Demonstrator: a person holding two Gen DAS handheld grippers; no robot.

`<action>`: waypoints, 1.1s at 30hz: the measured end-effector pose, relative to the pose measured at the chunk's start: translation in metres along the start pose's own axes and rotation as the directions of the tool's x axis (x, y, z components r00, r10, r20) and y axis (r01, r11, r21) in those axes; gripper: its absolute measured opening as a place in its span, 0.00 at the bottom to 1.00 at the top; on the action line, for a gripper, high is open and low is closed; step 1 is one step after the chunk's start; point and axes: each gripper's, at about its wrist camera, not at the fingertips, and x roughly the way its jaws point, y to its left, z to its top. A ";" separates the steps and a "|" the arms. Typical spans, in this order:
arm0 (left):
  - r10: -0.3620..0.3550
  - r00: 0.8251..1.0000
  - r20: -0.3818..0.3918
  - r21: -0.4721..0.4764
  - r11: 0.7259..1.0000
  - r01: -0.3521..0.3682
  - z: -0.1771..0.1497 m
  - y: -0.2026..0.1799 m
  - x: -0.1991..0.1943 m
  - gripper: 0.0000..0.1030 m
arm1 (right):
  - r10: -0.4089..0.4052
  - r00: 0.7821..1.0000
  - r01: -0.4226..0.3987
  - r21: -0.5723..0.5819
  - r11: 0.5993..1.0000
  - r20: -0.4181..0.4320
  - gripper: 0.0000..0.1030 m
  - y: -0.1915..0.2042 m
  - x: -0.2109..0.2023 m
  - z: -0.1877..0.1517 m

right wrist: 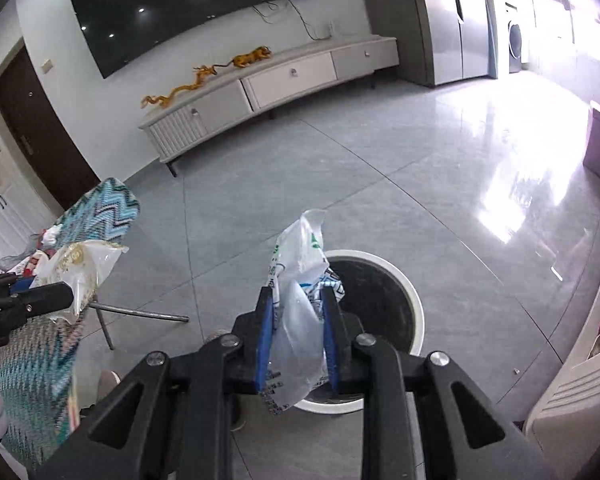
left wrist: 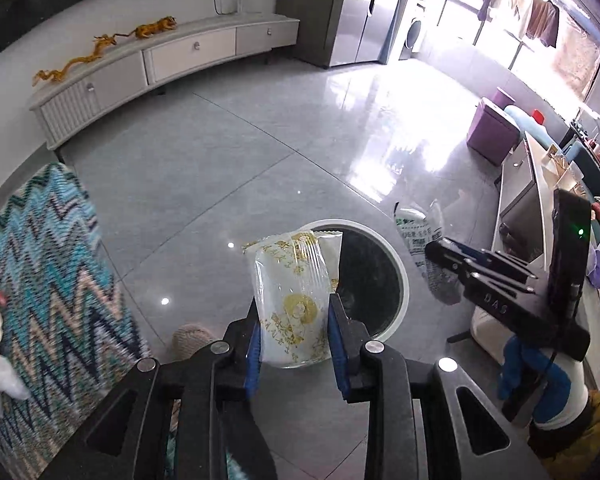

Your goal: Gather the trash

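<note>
Both grippers clamped: left gripper [left wrist: 294, 334] on wrapper [left wrist: 296, 292], right gripper [right wrist: 296, 336] on bag [right wrist: 300, 280]. Bin [right wrist: 414, 300] opens lower centre, just beyond your right one; it's nearer.

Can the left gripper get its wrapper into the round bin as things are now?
Probably yes. The left gripper is shut on the white-and-gold wrapper, and the open mouth of the round bin lies just beyond it on the floor. Nothing covers the mouth; the right gripper with its plastic bag stays to one side.
</note>
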 end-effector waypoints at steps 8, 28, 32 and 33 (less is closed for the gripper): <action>-0.088 0.990 -0.114 -0.075 0.994 0.080 0.028 -0.016 0.093 0.31 | -0.048 0.992 0.055 0.062 0.997 -0.118 0.30 -0.046 0.082 -0.015; -0.035 0.998 0.044 -0.090 0.995 0.039 0.015 0.049 0.007 0.45 | 0.027 0.992 -0.023 0.036 0.999 -0.123 0.50 -0.023 0.087 -0.018; 0.031 0.996 0.085 -0.119 0.993 -0.021 -0.003 0.078 -0.016 0.48 | 0.076 0.988 -0.078 -0.009 0.997 -0.133 0.50 0.009 0.097 -0.010; 0.049 0.994 0.094 -0.128 0.991 -0.037 -0.007 0.084 -0.021 0.49 | 0.090 0.986 -0.094 -0.023 0.995 -0.140 0.50 0.020 0.103 -0.006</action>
